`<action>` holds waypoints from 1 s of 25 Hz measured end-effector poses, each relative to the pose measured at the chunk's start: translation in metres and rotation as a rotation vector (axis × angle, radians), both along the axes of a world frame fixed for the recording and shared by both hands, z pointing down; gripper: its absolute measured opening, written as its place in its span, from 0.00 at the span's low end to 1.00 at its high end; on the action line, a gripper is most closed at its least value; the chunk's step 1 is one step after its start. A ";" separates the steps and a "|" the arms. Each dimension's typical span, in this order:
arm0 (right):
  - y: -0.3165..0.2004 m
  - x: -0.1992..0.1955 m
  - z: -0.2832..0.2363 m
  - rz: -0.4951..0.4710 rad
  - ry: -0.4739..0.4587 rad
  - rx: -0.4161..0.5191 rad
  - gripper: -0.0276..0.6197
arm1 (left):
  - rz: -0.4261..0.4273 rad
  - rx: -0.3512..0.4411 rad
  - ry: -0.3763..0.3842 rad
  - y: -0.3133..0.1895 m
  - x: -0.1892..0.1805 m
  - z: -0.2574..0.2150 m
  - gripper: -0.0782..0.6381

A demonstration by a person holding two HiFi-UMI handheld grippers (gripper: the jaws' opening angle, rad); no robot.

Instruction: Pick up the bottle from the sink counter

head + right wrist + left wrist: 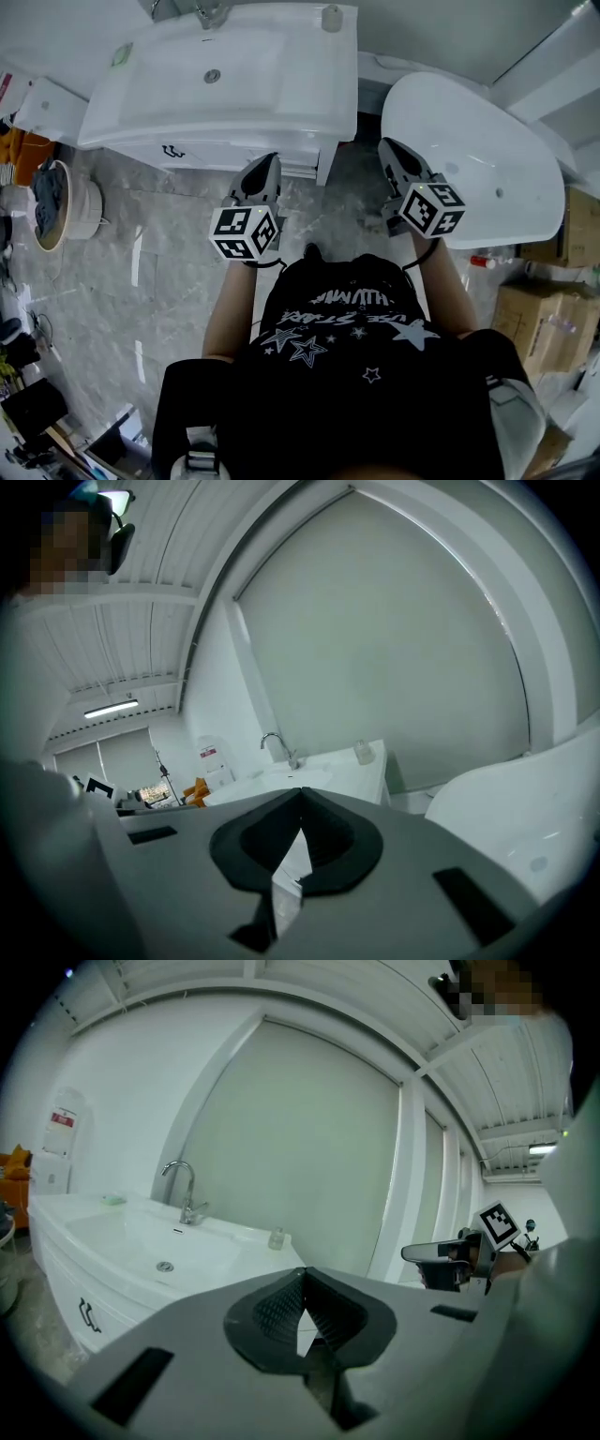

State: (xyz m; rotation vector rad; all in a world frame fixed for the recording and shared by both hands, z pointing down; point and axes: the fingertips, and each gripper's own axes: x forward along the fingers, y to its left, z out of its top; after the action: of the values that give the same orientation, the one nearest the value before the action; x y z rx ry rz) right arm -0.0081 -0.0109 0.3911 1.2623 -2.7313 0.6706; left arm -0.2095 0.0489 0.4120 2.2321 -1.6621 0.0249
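Note:
A small pale bottle (331, 17) stands upright on the back right corner of the white sink counter (309, 94), to the right of the basin. It also shows as a small clear bottle (277, 1238) in the left gripper view and as the bottle (364, 752) in the right gripper view. My left gripper (269, 161) hovers over the floor in front of the counter, jaws shut and empty. My right gripper (387, 147) is level with it, between counter and bathtub, its jaws also shut with nothing in them. Both are well short of the bottle.
A chrome faucet (211, 11) stands behind the basin, and a green soap (122, 54) lies at its left. A white bathtub (478, 159) fills the right side. A bucket (61, 202) sits on the marble floor at left, and cardboard boxes (548, 319) at right.

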 end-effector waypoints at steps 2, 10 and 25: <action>-0.007 -0.003 0.001 0.015 0.001 -0.008 0.05 | 0.025 -0.005 -0.003 -0.015 -0.003 0.001 0.12; -0.043 0.006 0.015 0.046 0.014 -0.032 0.05 | 0.062 -0.020 -0.030 -0.068 -0.005 0.007 0.12; -0.226 0.004 0.022 0.021 -0.018 -0.030 0.05 | 0.025 -0.024 -0.048 -0.245 -0.002 0.009 0.12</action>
State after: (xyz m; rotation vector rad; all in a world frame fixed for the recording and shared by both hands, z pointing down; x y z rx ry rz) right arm -0.0037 -0.2371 0.4127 1.2871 -2.7144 0.7258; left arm -0.2114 -0.1957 0.4210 2.2512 -1.6492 0.1057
